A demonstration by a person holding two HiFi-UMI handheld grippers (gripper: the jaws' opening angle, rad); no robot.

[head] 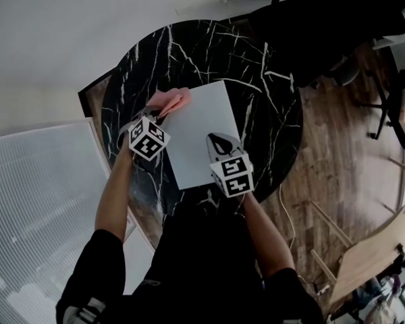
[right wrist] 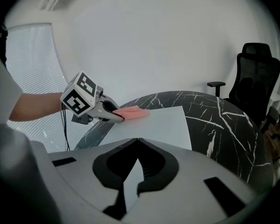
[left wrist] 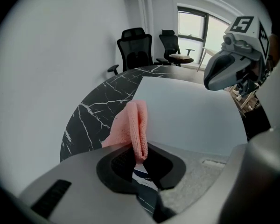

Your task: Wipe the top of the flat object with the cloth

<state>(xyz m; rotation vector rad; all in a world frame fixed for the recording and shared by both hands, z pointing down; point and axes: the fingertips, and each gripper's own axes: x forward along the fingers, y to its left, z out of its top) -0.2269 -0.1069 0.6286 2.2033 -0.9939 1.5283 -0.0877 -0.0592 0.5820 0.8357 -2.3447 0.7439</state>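
Observation:
A pale grey flat sheet [head: 199,130] lies on a round black marble table [head: 209,46]. My left gripper [head: 160,117] is shut on a folded pink cloth [head: 170,101], which rests at the sheet's far left corner. In the left gripper view the cloth [left wrist: 133,127] stands up out of the jaws beside the sheet [left wrist: 191,111]. My right gripper [head: 214,139] sits low over the sheet's near right part with its jaws closed and nothing between them. The right gripper view looks across the sheet [right wrist: 154,125] to the left gripper [right wrist: 113,113] and the cloth [right wrist: 133,112].
Black office chairs [left wrist: 136,48] stand beyond the table's far side, one of them [right wrist: 252,73] at the right. A white ribbed panel [head: 40,201] is at my left and a wooden table [head: 378,248] at the right, on the wood floor.

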